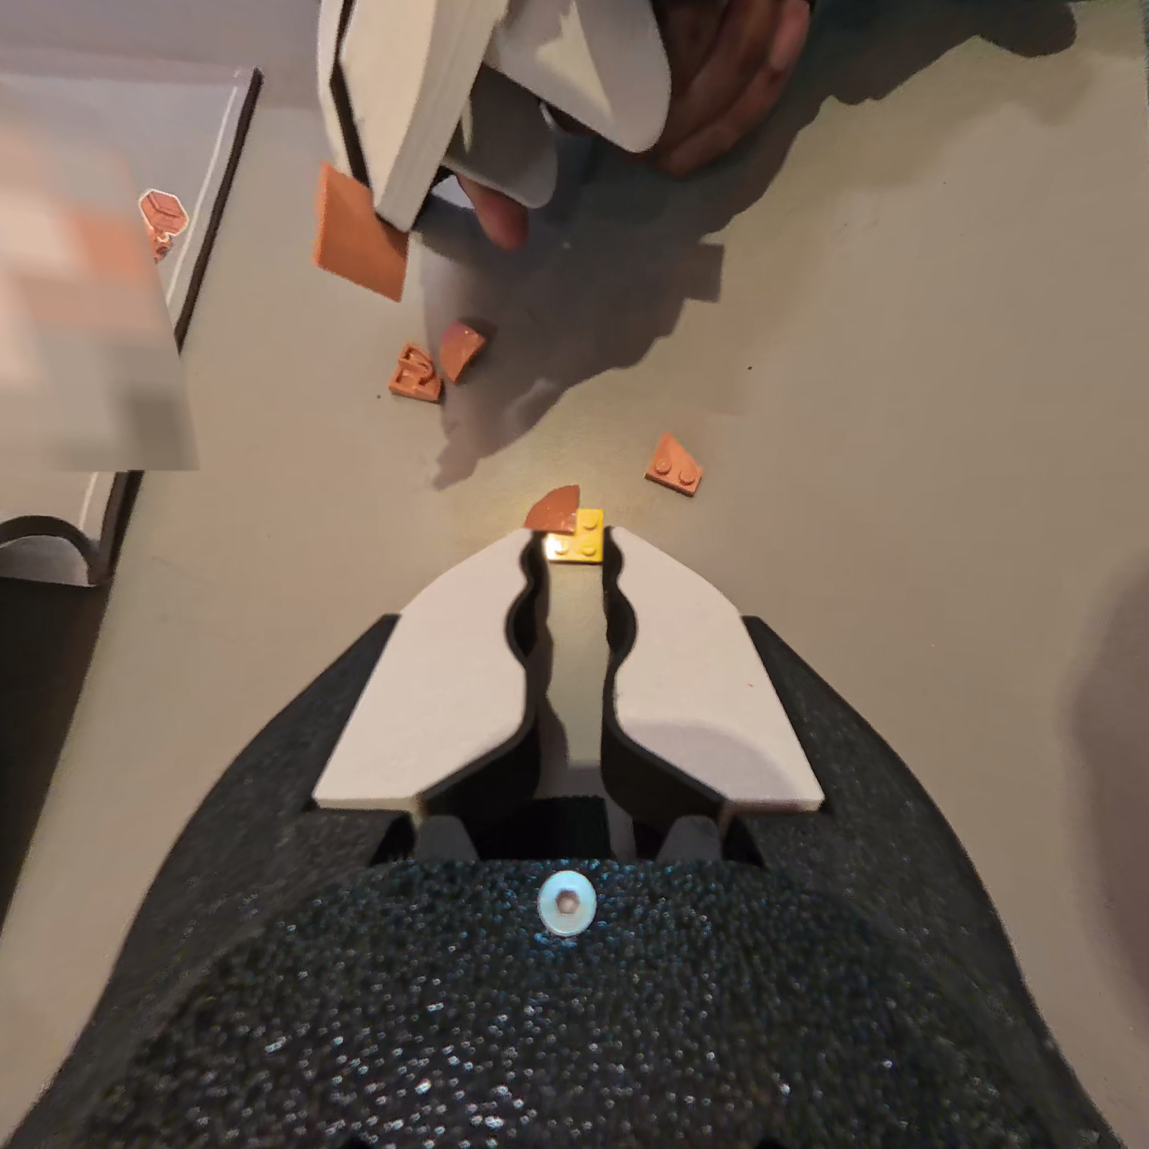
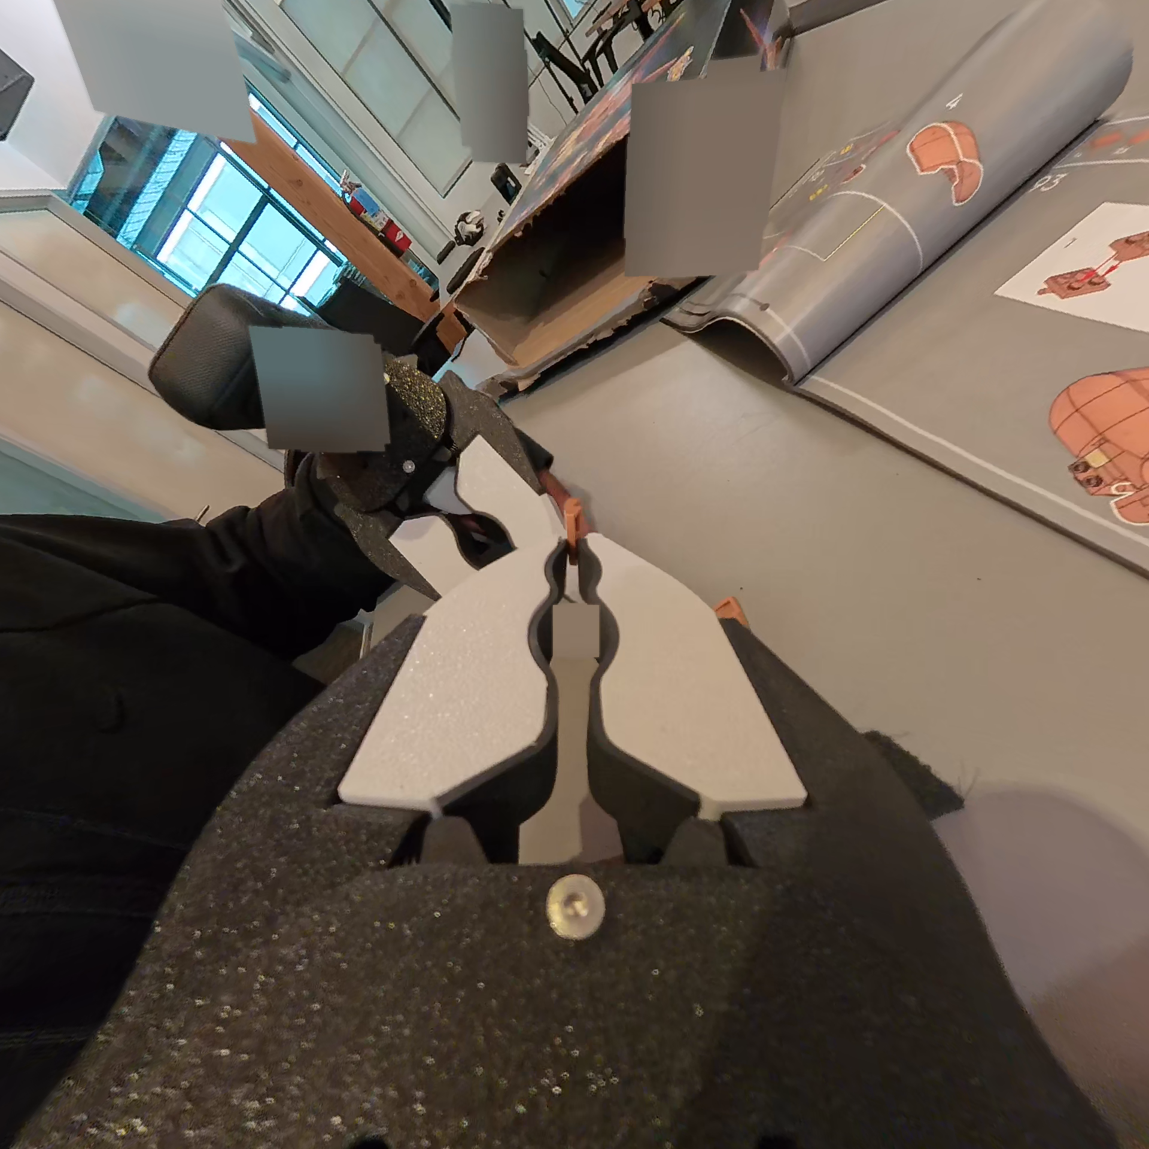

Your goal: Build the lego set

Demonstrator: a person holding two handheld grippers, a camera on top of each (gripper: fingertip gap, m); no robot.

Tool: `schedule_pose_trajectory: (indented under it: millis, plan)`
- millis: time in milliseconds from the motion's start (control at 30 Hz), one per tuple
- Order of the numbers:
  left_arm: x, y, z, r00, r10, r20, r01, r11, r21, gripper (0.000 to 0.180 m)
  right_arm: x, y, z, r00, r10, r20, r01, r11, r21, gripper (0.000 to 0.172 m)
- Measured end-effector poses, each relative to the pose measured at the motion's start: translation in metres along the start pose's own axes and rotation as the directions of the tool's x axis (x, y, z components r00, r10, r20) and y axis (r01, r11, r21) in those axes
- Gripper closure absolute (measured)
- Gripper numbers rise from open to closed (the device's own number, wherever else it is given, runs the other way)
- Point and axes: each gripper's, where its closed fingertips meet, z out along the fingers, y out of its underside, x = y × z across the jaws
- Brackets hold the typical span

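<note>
The left gripper (image 1: 569,541) has its fingers narrowly apart around a small yellow plate (image 1: 578,539) lying on the grey table (image 1: 870,373); whether the pads press it I cannot tell. A brown rounded tile (image 1: 553,510) sits on the plate's far corner. The right gripper (image 2: 573,550) pinches a flat orange plate (image 1: 357,233) by its edge, held above the table. Nearby lie a studded orange wedge (image 1: 674,466) and two more orange pieces (image 1: 435,364), with an open instruction booklet (image 2: 932,348) beyond
</note>
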Motion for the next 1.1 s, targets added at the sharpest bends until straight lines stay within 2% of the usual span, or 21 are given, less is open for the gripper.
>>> schedule_pose_trajectory:
  millis: [100,300,567,667,1100]
  plan:
    - [-0.001,-0.001,0.001,0.999,-0.010,0.038,0.010,1.000,-0.005,0.165,-0.002,0.003,0.001,1.000,0.008,0.007,-0.008,1.000,-0.019,0.169]
    - [-0.010,-0.005,-0.005,0.980,-0.004,0.197,-0.005,0.999,0.046,0.165,-0.010,0.016,0.006,0.999,0.036,0.041,-0.032,0.995,-0.094,0.169]
    - [-0.024,-0.030,-0.024,0.910,-0.016,0.413,-0.074,0.977,0.201,0.165,-0.019,0.032,0.013,0.994,0.085,0.069,-0.071,0.980,-0.185,0.169]
    - [-0.021,-0.038,-0.029,0.899,0.005,0.438,-0.120,0.965,0.235,0.165,-0.020,0.031,0.013,0.993,0.093,0.076,-0.078,0.981,-0.179,0.169]
    - [-0.019,-0.042,-0.029,0.859,0.103,0.501,-0.235,0.949,0.208,0.165,-0.023,0.032,0.012,0.986,0.122,0.113,-0.099,0.977,-0.191,0.169]
